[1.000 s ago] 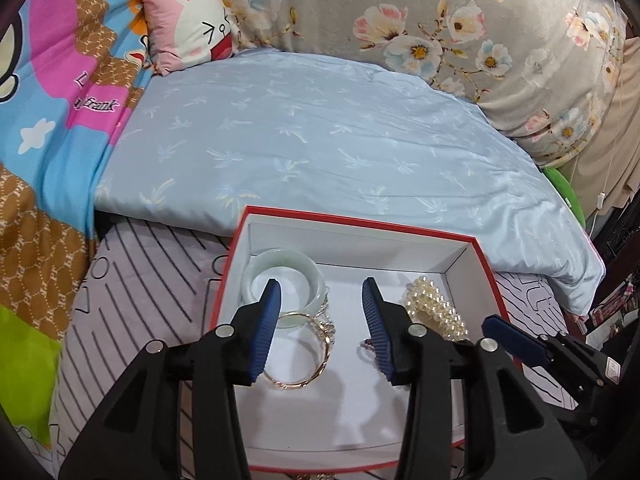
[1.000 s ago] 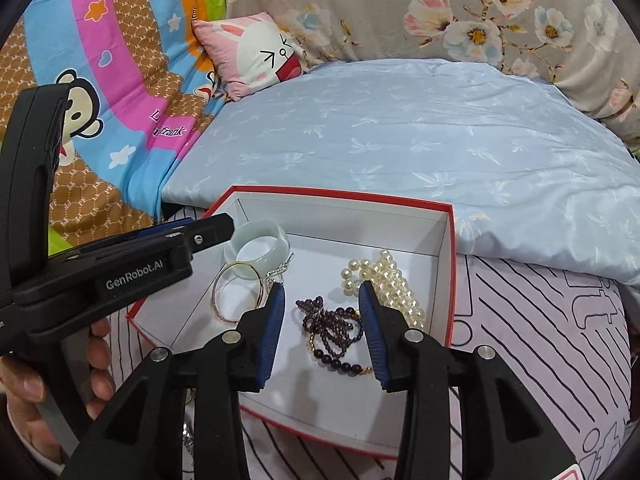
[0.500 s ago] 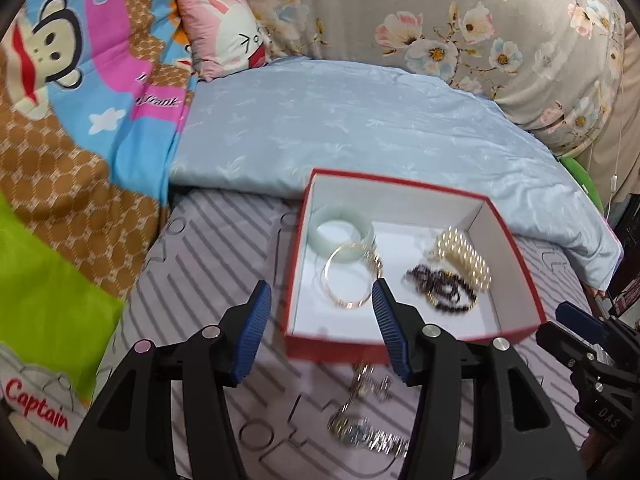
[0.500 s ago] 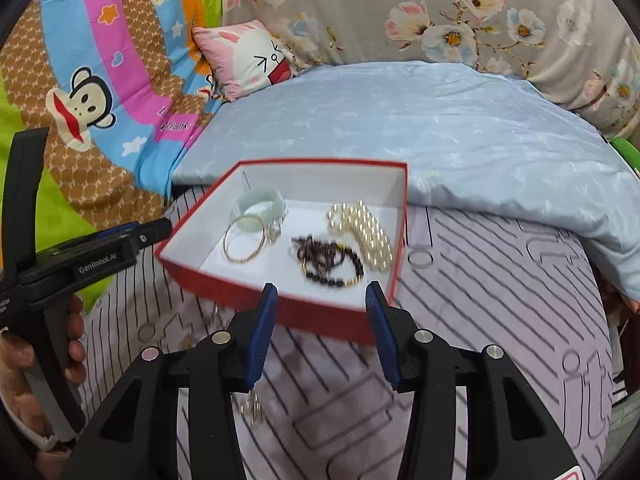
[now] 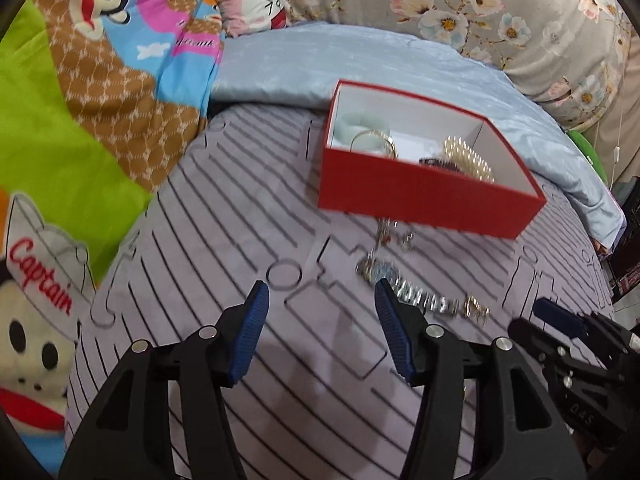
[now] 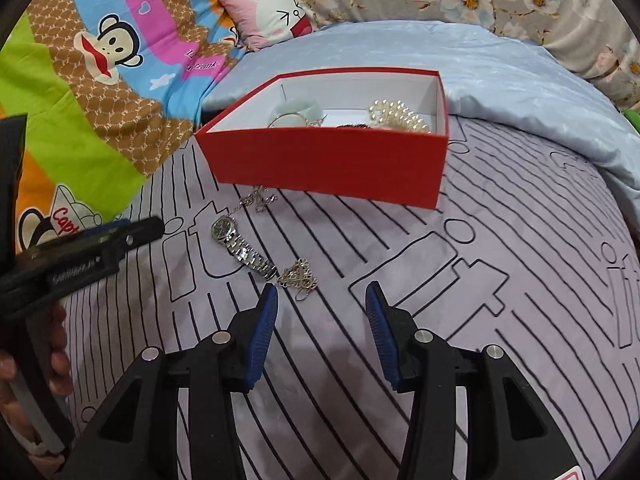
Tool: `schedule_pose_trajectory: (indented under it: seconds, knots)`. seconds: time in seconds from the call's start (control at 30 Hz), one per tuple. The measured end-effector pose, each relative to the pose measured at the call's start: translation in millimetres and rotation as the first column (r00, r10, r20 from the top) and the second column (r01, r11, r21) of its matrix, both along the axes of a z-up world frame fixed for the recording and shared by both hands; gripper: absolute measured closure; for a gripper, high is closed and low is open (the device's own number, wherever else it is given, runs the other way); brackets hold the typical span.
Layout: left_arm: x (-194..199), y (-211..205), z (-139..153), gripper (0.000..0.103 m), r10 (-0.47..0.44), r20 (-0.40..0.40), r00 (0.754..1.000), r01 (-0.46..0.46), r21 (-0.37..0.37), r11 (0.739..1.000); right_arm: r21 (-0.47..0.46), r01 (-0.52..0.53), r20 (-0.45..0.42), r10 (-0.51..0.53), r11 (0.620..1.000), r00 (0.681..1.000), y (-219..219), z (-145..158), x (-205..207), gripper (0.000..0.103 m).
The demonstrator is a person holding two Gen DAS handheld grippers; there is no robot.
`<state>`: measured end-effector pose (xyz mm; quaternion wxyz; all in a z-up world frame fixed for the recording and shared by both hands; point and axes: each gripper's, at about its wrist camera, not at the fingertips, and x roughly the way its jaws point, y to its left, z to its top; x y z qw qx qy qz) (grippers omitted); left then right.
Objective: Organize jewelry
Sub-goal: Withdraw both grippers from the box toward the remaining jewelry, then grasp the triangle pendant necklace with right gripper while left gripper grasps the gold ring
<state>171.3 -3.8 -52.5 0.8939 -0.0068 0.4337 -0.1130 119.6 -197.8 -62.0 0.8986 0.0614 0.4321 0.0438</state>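
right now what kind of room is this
Most likely a bedroom, with the work done on a bed: a light blue quilt, a pink rabbit cushion and a cartoon monkey blanket surround the red jewelry box.

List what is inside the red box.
Inside the red box lie a pale green bangle, a thin gold bangle and a pearl bracelet. The near wall hides most of a dark beaded piece and the floor.

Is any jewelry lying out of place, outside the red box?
Yes. A silver wristwatch, a gold filigree pendant at its strap end and a small silver chain piece lie loose on the striped sheet, in front of the red box, which holds the other pieces.
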Motion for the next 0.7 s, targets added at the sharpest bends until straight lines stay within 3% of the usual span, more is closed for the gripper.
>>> schedule_pose_trajectory:
  seconds: [0.27,0.7]
  knots:
    - [-18,11,-16,0.050,0.016,-0.045,0.999,-0.016,0.004,1.000,-0.050,-0.035,-0.013,0.035,0.998,0.999,15,-11,15,0.062]
    - [-28,9,-19,0.050,-0.008,-0.061,0.998,0.008,-0.003,1.000,-0.097,-0.047,-0.036,0.043,0.994,0.998,23,-21,25,0.092]
